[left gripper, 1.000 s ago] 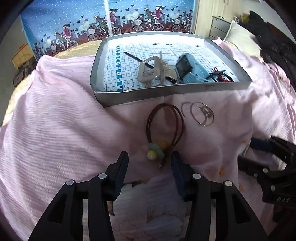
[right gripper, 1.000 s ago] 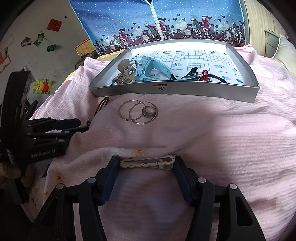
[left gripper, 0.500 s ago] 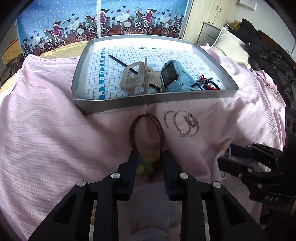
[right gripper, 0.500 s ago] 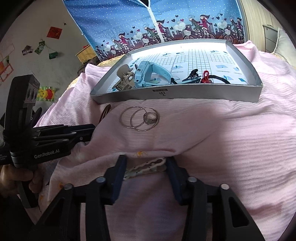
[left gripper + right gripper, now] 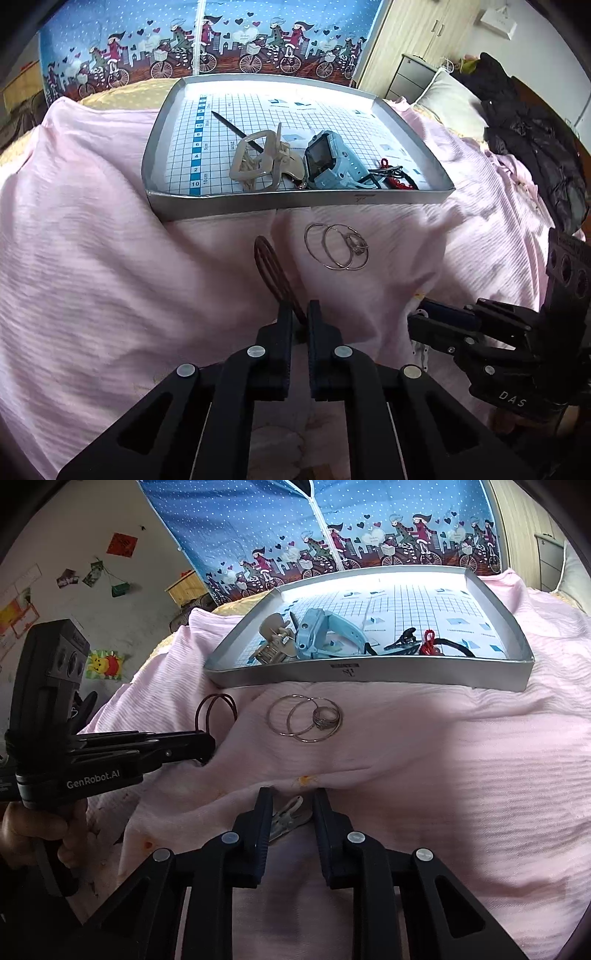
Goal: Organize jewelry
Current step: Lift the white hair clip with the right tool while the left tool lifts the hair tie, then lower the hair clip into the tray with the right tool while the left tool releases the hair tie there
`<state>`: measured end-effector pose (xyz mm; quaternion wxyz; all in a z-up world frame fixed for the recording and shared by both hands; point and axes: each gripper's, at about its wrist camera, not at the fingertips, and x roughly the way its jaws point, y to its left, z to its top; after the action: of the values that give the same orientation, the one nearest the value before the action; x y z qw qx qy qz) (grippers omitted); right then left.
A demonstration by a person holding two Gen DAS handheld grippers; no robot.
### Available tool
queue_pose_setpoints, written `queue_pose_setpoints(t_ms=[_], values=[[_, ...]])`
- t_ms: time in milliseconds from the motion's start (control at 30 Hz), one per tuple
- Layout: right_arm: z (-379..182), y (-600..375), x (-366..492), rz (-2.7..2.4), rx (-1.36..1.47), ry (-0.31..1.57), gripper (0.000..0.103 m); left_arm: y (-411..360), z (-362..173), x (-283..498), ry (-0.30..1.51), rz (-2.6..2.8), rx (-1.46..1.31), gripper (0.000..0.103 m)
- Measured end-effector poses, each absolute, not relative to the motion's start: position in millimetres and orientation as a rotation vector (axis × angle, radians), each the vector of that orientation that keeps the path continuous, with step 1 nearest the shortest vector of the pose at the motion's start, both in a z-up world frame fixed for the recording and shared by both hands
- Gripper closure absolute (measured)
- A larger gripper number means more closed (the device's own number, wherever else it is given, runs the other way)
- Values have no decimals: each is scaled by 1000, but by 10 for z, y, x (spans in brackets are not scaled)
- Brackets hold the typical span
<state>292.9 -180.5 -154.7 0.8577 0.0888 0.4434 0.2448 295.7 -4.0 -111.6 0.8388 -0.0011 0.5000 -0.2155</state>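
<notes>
Since earlier, left claw (image 5: 300,312) had closed, clamped on brown cord bracelet (image 5: 271,267) before tray (image 5: 295,201). Right claw (image 5: 291,801) pinched white clip (image 5: 290,818); hoops (image 5: 304,718) untouched.

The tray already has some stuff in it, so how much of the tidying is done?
Done: the hair claw, blue watch and red cord lie in the tray. In hand: the left gripper pinches the brown cord bracelet; the right gripper closes around a white clip. Left: the silver hoops and ring on the blanket.
</notes>
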Motion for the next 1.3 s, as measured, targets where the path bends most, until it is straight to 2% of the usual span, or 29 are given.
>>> queue_pose_setpoints(t_ms=[167,433,733,833,1000,1300], values=[[-1521,-1813,2933,521,202,922,84,-21,-1064,2944,1037,-448,-8,102],[-1362,-1893,2889,556,270,875,89,14,-860,2895,959,-481,-54,102],[-1271,-2087,2926,538,363,833,90,89,-704,2891,891,-474,-105,102],[-1178,-2167,2971,534,392,795,90,115,-600,2892,818,-456,-117,102],[-976,-2255,3208,537,399,730,90,90,-466,3021,708,-432,-146,102],[-902,-2392,3903,412,317,609,90,41,-673,3650,719,-367,-229,102]])
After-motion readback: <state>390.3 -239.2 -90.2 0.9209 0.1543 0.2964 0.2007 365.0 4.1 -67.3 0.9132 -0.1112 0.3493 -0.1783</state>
